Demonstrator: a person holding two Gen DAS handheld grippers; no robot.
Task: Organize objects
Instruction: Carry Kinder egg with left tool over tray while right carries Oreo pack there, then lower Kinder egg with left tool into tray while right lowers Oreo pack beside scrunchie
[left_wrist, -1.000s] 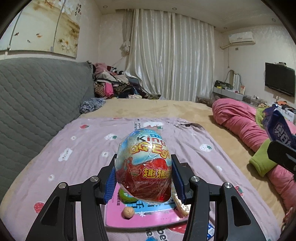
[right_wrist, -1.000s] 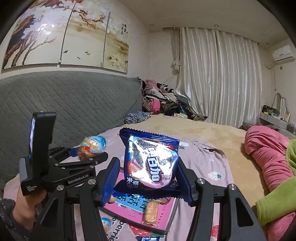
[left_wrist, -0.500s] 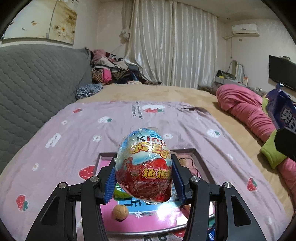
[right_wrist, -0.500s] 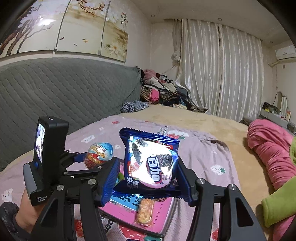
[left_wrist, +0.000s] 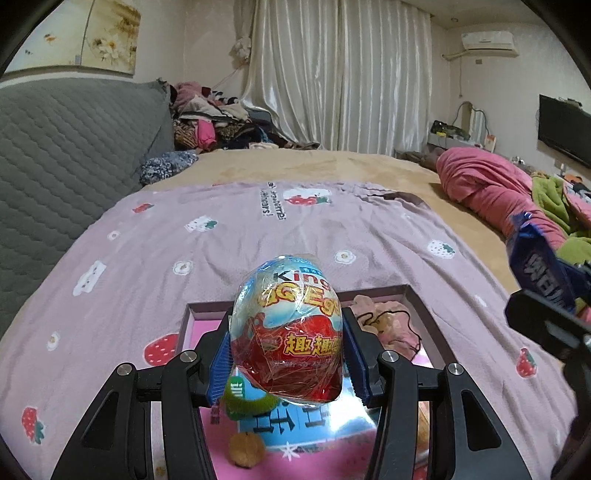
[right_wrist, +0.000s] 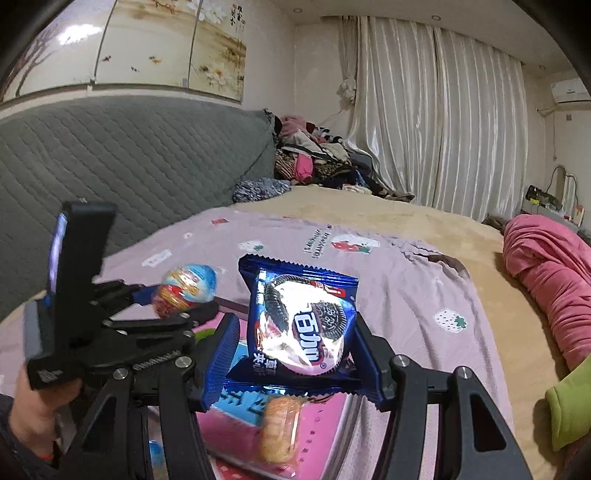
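The left gripper (left_wrist: 286, 350) is clamped on a foil-wrapped, egg-shaped chocolate toy (left_wrist: 286, 334) printed in blue, white and red, its blue pads pressing the egg's two sides and holding it upright in the air above a shallow, dark-rimmed rectangular box (left_wrist: 421, 302) with a pink lining that lies on the lilac strawberry-print bedspread (left_wrist: 221, 236). The right gripper (right_wrist: 295, 354) is likewise clenched on a glossy blue packet of sandwich cookies (right_wrist: 301, 326), held face-on and just above the same box's near right part. Judging by what already lies inside, the sorting is partly done: a soft beige plush item with a thin black cord (left_wrist: 384, 321) sits in the far right corner, a small round brown nut-like ball (left_wrist: 245, 448) rests near the front, a green-wrapped item (left_wrist: 247, 402) peeks out under the egg, and an orange wrapped biscuit (right_wrist: 279, 428) lies under the cookie packet. What seems left is to set the egg and the packet down among these and let go; neither touches the box yet, and no other loose items show on the bedspread.
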